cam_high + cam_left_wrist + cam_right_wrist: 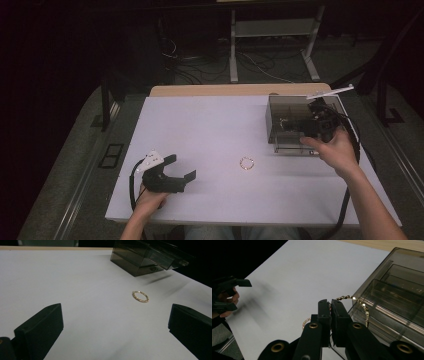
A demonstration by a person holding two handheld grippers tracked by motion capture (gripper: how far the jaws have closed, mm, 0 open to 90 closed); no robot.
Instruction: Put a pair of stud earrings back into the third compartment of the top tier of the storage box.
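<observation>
My right claw (330, 305) is pinched shut on 1 thin gold beaded bracelet (352, 299), which arcs up beside the smoky transparent plastic drawer box (392, 290) at the right of the right claw view. A 2nd gold beaded bracelet (246, 163) lies flat on the white desk (200, 130), centre of the high view, well apart from both claws. My left claw (181, 167) sits lower left there, jaws wide apart and holding nothing. The left claw view shows the loose bracelet lying ahead between its jaws, with bare desk between; the high view hides the held bracelet behind my right hand (336, 150) at the box. 1 box, 2 bracelets.
</observation>
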